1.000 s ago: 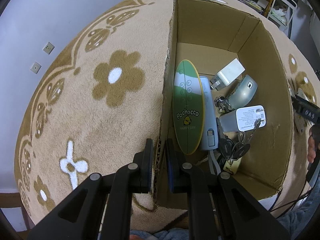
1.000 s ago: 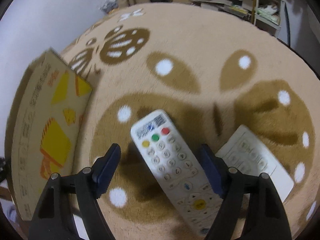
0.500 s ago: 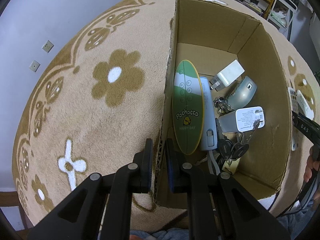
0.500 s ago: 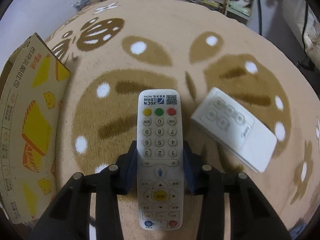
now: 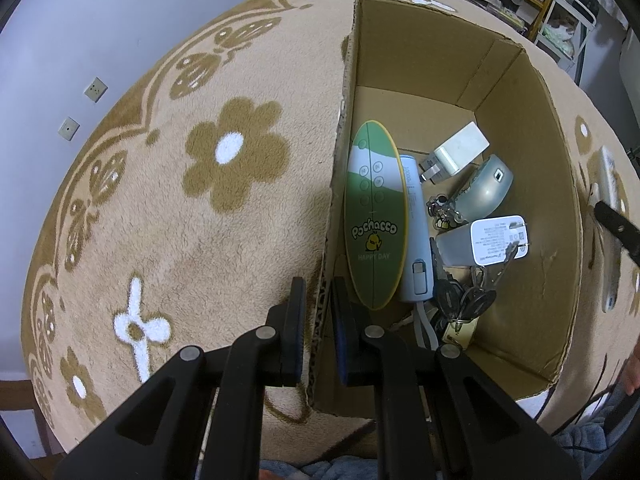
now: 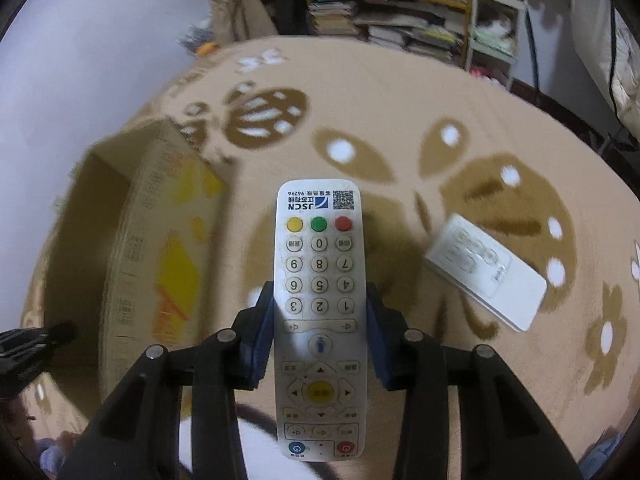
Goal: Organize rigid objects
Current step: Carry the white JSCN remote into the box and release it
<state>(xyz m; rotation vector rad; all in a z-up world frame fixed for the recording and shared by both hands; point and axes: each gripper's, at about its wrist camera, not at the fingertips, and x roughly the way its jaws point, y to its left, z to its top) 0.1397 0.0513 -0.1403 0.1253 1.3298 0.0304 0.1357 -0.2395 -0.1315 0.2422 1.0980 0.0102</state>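
My left gripper (image 5: 318, 316) is shut on the near left wall of an open cardboard box (image 5: 340, 128) standing on the rug. Inside lie a green surfboard-shaped remote (image 5: 374, 216), a light blue power bank (image 5: 416, 240), two white chargers (image 5: 460, 152), a grey mouse (image 5: 486, 192) and keys (image 5: 464, 304). My right gripper (image 6: 320, 320) is shut on a white JSCN remote (image 6: 319, 300) and holds it above the rug, right of the box (image 6: 160, 248). A second white remote (image 6: 486, 276) lies on the rug to the right.
A beige rug with brown flower patterns (image 5: 236, 156) covers the floor. Shelves with books and clutter (image 6: 400, 8) stand at the back. A grey wall with sockets (image 5: 96, 89) is to the left. The left gripper's tip (image 6: 36, 338) shows in the right wrist view.
My right gripper closed on the JSCN remote and lifted it off the rug, swinging toward the box. The left gripper kept its hold on the box wall.
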